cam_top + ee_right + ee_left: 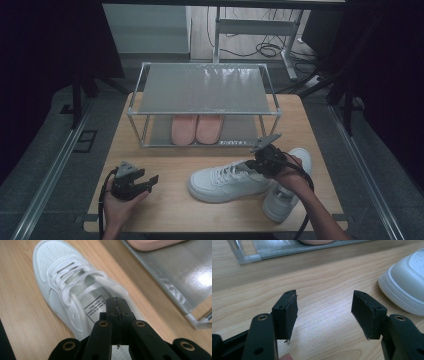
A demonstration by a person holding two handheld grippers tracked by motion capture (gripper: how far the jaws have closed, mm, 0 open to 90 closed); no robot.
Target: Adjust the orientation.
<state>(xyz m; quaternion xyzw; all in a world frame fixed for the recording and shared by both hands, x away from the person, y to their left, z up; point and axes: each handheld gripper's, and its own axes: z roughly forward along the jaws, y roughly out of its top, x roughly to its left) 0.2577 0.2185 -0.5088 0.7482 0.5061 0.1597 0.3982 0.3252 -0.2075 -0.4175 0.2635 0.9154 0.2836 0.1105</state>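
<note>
Wooden table carries our shoe rack (pink slippers on its lower shelf). White sneaker lies under our right gripper, jaws pressed together at its heel collar, apparently pinching it. Left gripper idles, spread wide. Next, probably: lift the sneaker rackward.

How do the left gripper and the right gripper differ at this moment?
The left gripper has its jaws wide apart over bare table; the right gripper has its jaws shut together. The left sits apart from the white sneaker; the right is over that sneaker's heel opening. Both are black and hand-held.
</note>
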